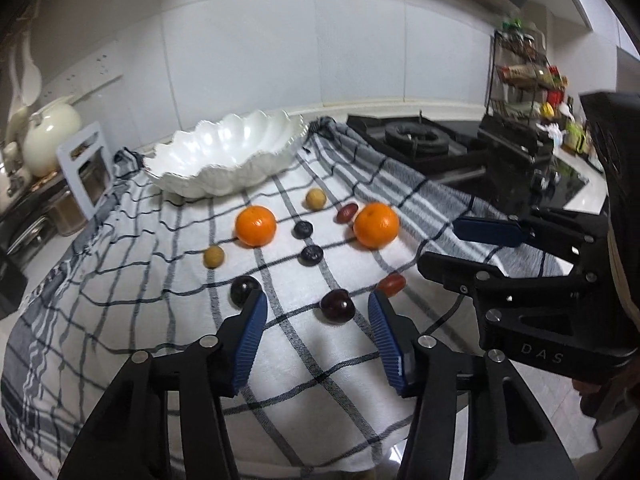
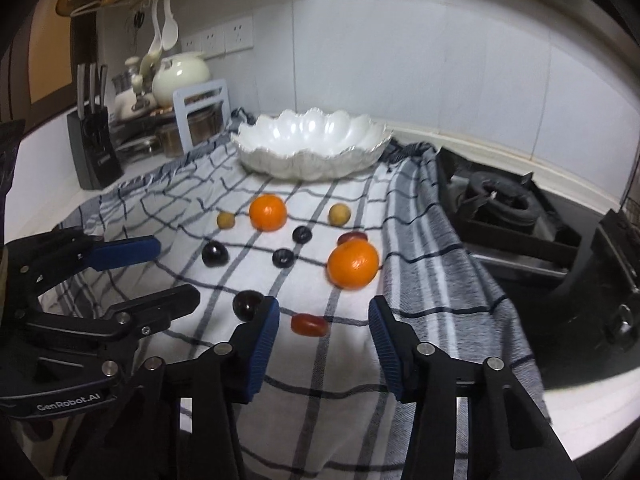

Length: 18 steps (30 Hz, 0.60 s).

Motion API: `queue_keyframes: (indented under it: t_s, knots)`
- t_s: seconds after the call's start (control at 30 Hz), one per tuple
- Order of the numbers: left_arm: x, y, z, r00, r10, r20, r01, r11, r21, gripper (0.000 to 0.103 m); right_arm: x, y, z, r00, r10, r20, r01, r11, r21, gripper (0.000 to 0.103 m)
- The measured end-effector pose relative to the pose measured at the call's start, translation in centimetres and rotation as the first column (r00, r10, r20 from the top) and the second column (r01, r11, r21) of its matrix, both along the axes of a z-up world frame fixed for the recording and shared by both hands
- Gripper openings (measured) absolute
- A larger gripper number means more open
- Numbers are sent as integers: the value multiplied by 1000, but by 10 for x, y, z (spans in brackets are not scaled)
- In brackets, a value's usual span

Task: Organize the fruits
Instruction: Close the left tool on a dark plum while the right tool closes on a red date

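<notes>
Kitchen counter, fruit sorting not begun | white bowl point(image 1: 224, 160) empty at back of checked cloth point(image 1: 120, 320) | 10 fruits loose on cloth | left gripper point(image 1: 318, 332) apart around dark plum point(image 1: 338, 306) | right gripper point(image 2: 322, 330) apart around red date point(image 2: 309, 325), neither clamped.

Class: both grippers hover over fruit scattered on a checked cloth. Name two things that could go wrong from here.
1. The round dark plum between the left gripper fingers could roll off the loose checked cloth if nudged.
2. The two grippers work close together; the right gripper, over the small red oblong fruit, might collide.
</notes>
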State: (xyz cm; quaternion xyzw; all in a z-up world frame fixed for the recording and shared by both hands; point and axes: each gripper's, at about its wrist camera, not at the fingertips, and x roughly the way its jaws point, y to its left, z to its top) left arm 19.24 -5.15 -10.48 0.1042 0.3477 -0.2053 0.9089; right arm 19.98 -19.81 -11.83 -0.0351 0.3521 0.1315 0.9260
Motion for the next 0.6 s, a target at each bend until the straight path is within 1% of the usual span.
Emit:
queue_keyframes:
  t_s: [0.1, 0.3, 0.33, 0.5, 0.6]
  knots:
    - [7, -3, -11, 999, -31, -25, 31, 1000, 5, 47, 9, 3, -10, 999, 17, -28, -16, 1000, 6, 44]
    - [17, -7, -25, 998, -51, -47, 51, 999, 1, 45, 20, 7, -26, 997, 31, -74, -30, 999, 20, 40]
    - [19, -8, -26, 997, -54, -51, 54, 999, 0, 43, 21, 7, -29, 996, 32, -80, -30, 999, 21, 39]
    - [26, -11, -34, 994, -73, -83, 71, 997, -23, 38, 28, 9, -37, 994, 32, -102, -29, 999, 27, 36]
    - [31, -11, -39, 991, -79, -106, 75, 996, -39, 37, 31, 7, -40, 993, 26, -113, -22, 999, 36, 35]
